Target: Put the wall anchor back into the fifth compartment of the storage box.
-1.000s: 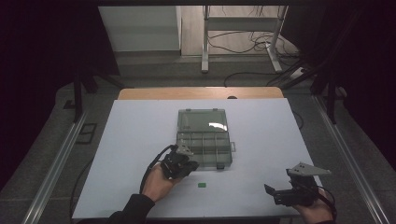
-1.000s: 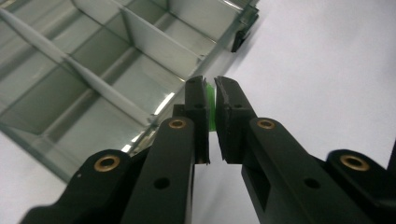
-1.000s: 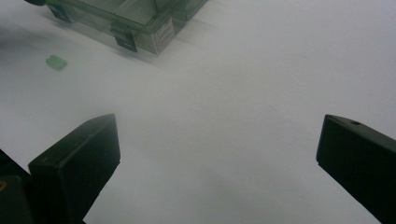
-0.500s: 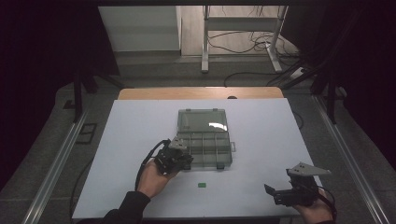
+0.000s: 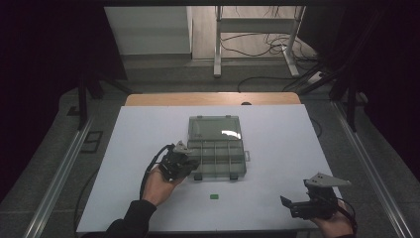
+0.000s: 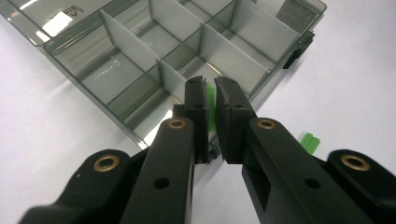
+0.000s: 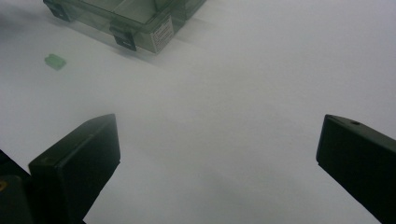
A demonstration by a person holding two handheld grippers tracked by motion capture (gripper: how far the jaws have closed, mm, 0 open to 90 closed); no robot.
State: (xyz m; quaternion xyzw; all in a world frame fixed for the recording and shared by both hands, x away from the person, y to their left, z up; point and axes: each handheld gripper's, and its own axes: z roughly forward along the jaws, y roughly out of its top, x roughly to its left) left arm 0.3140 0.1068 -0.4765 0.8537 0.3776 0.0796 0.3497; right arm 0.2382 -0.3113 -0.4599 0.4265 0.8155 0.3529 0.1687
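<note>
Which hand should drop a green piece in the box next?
Probably the left. The left gripper already pinches a green piece right at the divided box. The right gripper is open, far from it.

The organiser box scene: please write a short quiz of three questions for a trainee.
1. True or false: the left gripper holds a small green piece at the organiser box.
2. How do the jaws of the right gripper stand? A) wide apart B) closed on a part
3. Fill in: a second green piece lies on the ____ table.

Key: 1 true; 2 A; 3 white.
</note>
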